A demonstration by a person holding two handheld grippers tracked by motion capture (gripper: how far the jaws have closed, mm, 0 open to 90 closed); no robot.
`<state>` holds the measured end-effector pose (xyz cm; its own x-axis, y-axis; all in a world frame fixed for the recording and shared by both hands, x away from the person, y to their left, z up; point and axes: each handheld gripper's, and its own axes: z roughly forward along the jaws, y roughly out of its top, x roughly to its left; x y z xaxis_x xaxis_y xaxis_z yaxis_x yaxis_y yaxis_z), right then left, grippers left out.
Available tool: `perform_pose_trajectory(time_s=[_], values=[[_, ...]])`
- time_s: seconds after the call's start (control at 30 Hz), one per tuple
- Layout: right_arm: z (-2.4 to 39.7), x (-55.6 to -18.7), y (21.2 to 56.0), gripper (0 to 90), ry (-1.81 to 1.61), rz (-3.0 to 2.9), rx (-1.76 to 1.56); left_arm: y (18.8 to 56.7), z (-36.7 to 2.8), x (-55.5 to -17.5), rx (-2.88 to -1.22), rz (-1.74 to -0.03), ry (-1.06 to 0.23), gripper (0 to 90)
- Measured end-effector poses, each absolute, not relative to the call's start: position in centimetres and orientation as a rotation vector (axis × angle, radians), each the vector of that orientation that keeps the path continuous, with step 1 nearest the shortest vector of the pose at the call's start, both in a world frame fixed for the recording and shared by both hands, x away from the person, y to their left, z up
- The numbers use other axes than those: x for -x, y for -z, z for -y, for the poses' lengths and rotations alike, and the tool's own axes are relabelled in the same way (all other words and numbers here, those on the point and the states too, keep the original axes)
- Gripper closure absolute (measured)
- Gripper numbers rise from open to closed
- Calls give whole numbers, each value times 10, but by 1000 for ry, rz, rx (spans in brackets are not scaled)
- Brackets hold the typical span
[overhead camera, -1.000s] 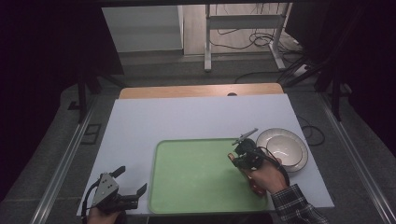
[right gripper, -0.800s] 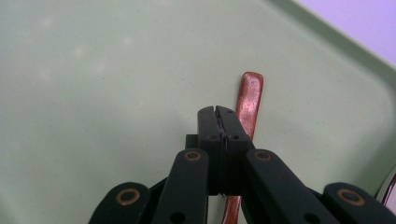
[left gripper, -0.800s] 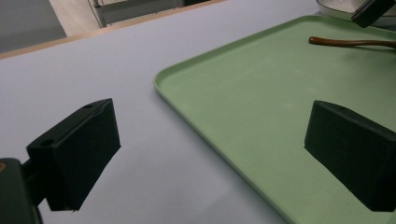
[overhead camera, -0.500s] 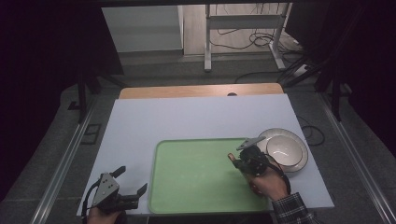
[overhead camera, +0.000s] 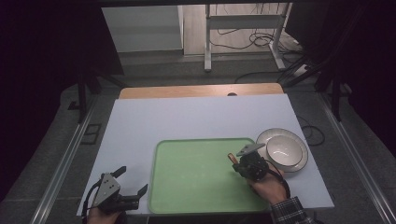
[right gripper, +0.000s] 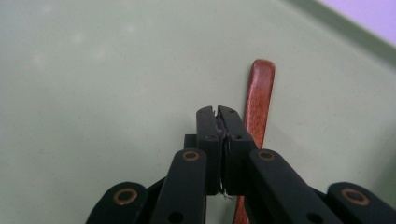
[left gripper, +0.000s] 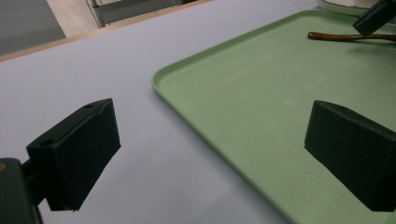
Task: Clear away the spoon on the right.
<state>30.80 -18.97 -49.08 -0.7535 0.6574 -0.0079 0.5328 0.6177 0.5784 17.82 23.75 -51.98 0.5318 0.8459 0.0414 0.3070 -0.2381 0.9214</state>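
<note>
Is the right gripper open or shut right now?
Shut. The right gripper has its jaws pressed together with nothing between them; the brown stick lies beside it.

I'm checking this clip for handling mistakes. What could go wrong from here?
1. The right gripper has its jaws shut, and the brown wooden handle lies beside them, not between; lifting now would likely leave it on the green tray.
2. The bowl on its plate sits close by that hand; a sideways swing might knock it.
</note>
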Motion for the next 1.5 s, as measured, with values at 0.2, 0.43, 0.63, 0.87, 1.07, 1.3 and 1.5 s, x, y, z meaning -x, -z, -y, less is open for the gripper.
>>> perform_pose_trajectory(time_s=[0.2,0.43,0.63,0.87,1.07,1.3,1.5], values=[[191,-308,497,880,-810,-2631,-983,520,-239,-178,-1788,-964,-683,31],[195,-310,499,882,-793,-2625,-1021,520,-239,-179,-1788,-965,-681,31],[199,-313,501,883,-788,-2612,-1049,520,-239,-179,-1787,-969,-680,31],[205,-317,502,883,-780,-2594,-1083,520,-239,-179,-1790,-968,-681,31],[211,-320,501,884,-774,-2573,-1109,520,-238,-179,-1794,-967,-684,31],[216,-322,501,883,-769,-2562,-1133,520,-238,-179,-1796,-967,-686,31],[219,-323,501,883,-760,-2545,-1152,520,-238,-179,-1799,-966,-687,31]])
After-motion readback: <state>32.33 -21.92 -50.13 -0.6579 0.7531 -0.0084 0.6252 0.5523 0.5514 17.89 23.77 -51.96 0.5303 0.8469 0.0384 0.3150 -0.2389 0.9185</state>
